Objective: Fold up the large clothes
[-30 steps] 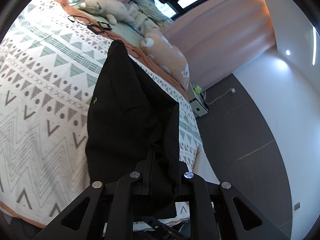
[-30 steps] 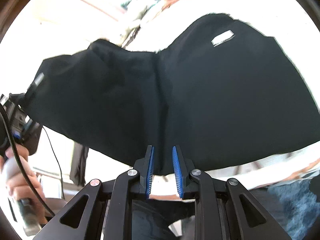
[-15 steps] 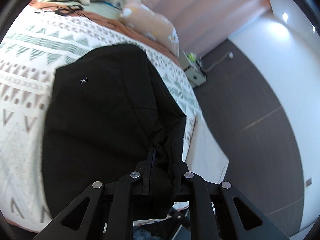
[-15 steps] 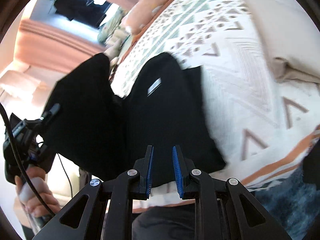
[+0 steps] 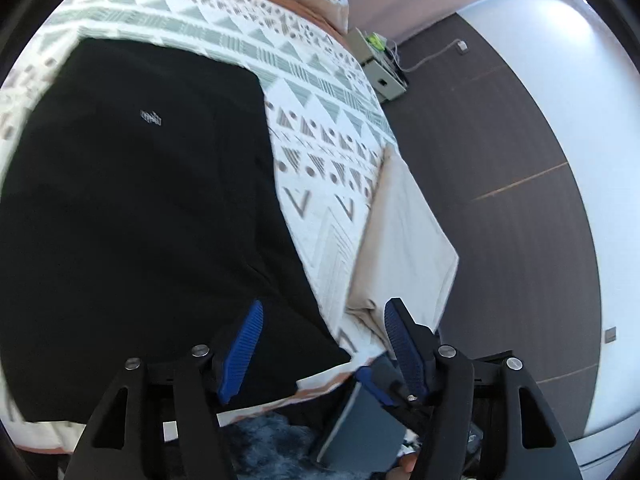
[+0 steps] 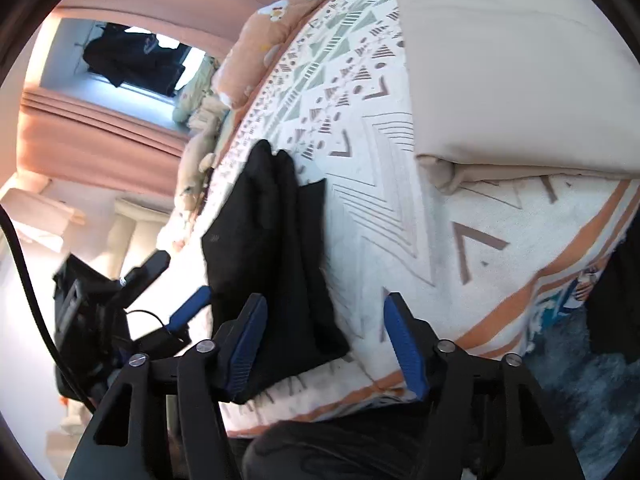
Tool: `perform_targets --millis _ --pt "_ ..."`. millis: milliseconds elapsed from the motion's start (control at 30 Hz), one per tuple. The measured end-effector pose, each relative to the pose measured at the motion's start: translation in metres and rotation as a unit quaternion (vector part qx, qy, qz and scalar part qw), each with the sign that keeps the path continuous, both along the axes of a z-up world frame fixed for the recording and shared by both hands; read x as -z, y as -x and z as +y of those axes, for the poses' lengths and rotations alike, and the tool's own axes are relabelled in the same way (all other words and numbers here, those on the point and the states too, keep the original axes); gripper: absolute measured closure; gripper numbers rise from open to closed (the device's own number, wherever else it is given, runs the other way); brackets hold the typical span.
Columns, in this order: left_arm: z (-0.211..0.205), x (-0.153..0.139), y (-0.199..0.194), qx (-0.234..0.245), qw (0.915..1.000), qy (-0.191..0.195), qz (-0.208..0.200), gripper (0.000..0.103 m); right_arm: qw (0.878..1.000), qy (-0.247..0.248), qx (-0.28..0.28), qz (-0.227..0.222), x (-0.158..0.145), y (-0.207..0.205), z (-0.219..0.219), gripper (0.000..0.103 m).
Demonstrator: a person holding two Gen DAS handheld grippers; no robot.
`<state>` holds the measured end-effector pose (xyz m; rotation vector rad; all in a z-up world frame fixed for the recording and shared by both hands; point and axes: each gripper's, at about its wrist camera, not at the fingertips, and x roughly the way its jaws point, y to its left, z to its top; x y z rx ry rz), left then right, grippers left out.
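Now the black garment [image 5: 132, 208] lay spread flat on the patterned bedspread [image 5: 332, 148], its near hem close to the foot edge of the bed, a small pale logo [image 5: 151, 117] showing on its upper part. From the right wrist view the same black garment [image 6: 272, 264] showed as a dark slab with a bunched, folded ridge at its far end, resting on the white geometric bedspread [image 6: 400, 216] near the orange-striped border. The left gripper [image 5: 320, 344] hovered over the garment's near right corner, its blue-padded fingers [image 5: 244, 344] spread wide and gripping nothing, one over the black cloth, the other over the bed's edge. The right gripper [image 6: 326, 340] likewise had its fingers [image 6: 402, 344] wide apart, empty, straddling the garment's near corner and the bare bedspread beside it. In that view the left gripper [image 6: 120, 304] showed at the left, just beside the garment's edge. A folded beige sheet [image 5: 404, 240] lay on the bed's corner, apart from the garment; the right view showed that beige sheet [image 6: 508, 80] too. A peach pillow [image 6: 264, 48] sat at the head of the bed, pink curtains [image 6: 100, 136] hung beyond, and dark wood flooring [image 5: 500, 184] ran alongside, with a small box [image 5: 380, 72] trailing cables by the wall
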<state>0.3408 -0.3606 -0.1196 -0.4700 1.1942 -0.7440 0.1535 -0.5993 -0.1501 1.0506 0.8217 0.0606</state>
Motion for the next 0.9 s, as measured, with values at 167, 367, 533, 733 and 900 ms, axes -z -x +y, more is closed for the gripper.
perform_targets --millis 167,367,533,733,900 --pt "0.040 -0.011 0.014 -0.045 0.9989 -0.012 -0.008 0.038 0.999 -0.001 -0.032 -0.030 -0.013 -0.015 0.016 0.028" --pt "0.092 -0.020 0.018 -0.094 0.9950 -0.034 -0.012 0.038 0.997 0.027 -0.050 -0.053 -0.033 -0.040 0.043 0.023" --pt "0.123 -0.017 0.019 -0.128 0.9908 -0.044 -0.008 0.038 0.996 0.054 -0.065 -0.026 -0.022 -0.065 0.057 0.056" --pt "0.148 -0.007 0.023 -0.151 0.9868 -0.058 -0.001 0.038 0.996 0.053 -0.070 -0.029 -0.011 -0.056 0.065 0.091" --pt "0.160 0.009 0.028 -0.158 0.9853 -0.063 0.015 0.038 0.994 0.042 -0.084 -0.052 -0.016 -0.036 0.074 0.092"
